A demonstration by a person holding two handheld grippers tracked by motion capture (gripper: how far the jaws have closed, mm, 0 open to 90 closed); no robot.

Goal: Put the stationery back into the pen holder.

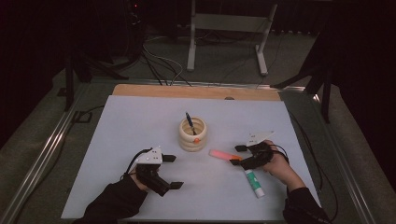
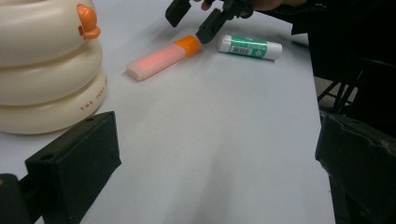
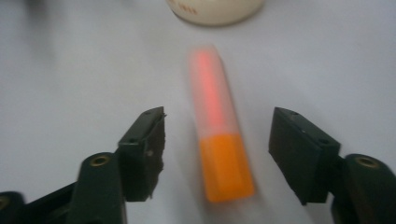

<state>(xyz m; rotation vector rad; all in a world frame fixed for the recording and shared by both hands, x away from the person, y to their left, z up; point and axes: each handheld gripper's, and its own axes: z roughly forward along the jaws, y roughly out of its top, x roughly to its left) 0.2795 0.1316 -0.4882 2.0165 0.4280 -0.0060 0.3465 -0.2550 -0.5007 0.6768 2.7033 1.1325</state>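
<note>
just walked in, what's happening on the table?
A person holds a gripper in each hand at a white table. The right gripper is down over a pink highlighter with an orange cap, jaws either side of the cap with gaps on both sides, so no grip yet. A glue stick lies beside it. The left gripper sits open and empty near a cream holder that has a pen in it.

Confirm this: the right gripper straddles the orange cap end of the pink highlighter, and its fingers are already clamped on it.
Not clamped. In the right gripper view the right gripper does straddle the orange cap end of the pink highlighter, but both fingers stand clear of it, with gaps on either side.
</note>
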